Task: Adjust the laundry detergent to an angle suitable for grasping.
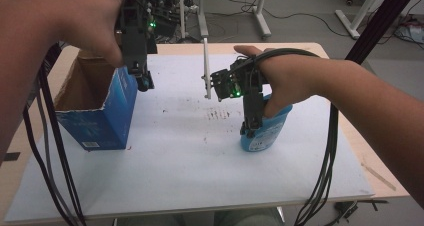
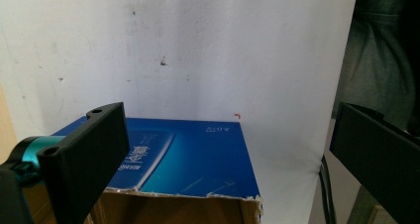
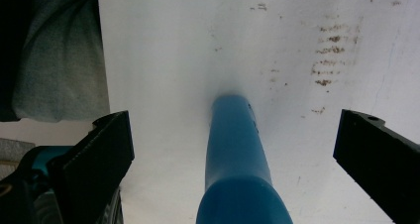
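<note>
Closing squarely on the blue plastic bottle (image 1: 264, 131) looks like the step in hand: the right tongs (image 3: 233, 149) hang directly over it, jaws wide apart with the bottle centred between them, so they should drop straight and pinch its sides evenly. The bottle stands on the white sheet (image 1: 190, 156) covering the desk, right of centre. The left tongs (image 1: 144, 80), jaws also apart and holding nothing, hover at the near corner of the open blue cardboard box (image 1: 97, 113) standing at the left. Brown smudges (image 1: 218, 114) mark the sheet between them. Trailing black cables (image 1: 322, 176) beside the bottle could snag.
</note>
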